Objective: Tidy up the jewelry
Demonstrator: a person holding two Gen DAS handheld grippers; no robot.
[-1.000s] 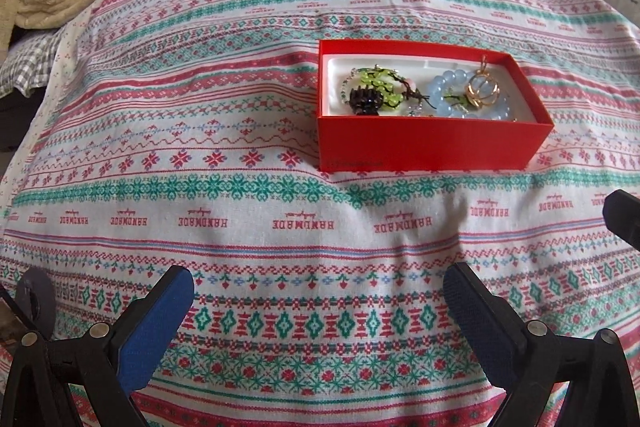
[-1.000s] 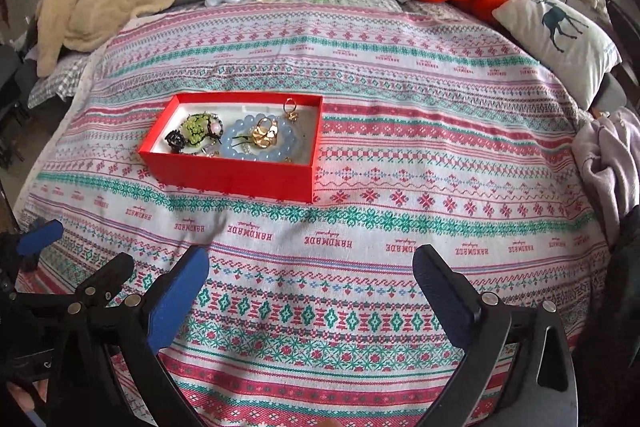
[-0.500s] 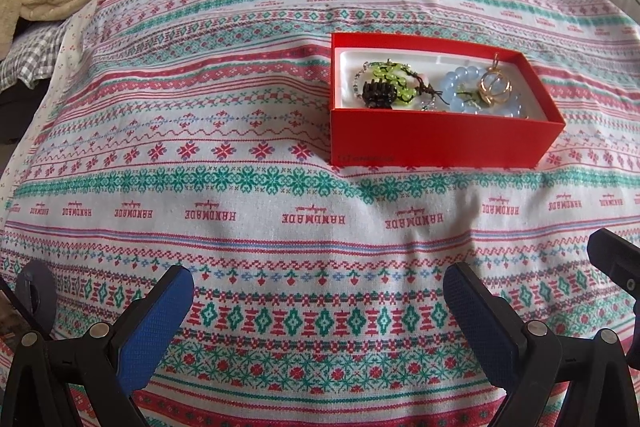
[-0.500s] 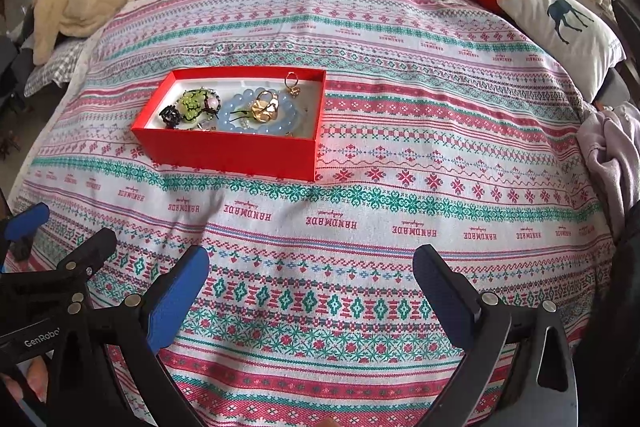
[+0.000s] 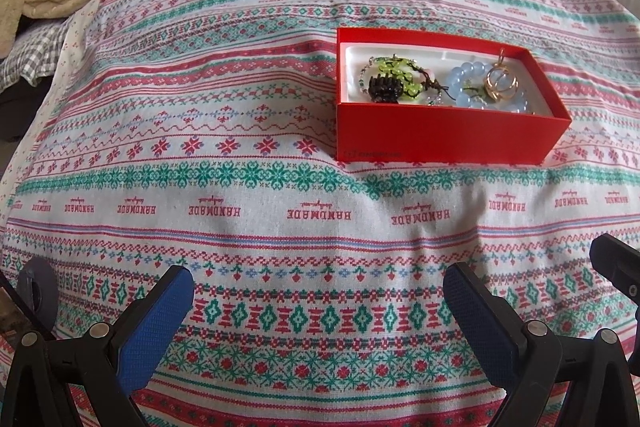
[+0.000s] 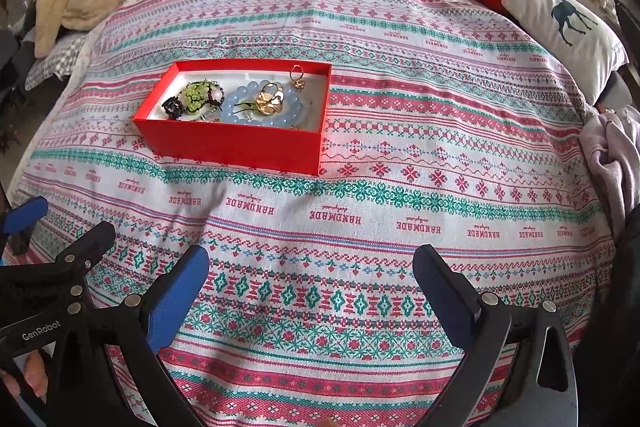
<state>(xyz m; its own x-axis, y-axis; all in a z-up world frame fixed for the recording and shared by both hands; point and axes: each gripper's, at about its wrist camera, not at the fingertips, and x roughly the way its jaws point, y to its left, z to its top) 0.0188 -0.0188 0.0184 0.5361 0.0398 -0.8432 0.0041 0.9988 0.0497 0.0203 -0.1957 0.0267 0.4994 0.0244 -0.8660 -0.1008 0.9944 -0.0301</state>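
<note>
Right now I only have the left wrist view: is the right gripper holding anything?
Observer: No. The right gripper is open and empty, over the bedspread, short of the red box.
Operator: Anything right of the box I could snag?
Observer: A crumpled pale cloth lies at the bed's right edge, well away from the box.
Operator: What's the gold thing by the box's back wall?
Observer: A small gold ring with a charm, in the back right corner behind the blue bead bracelet.
</note>
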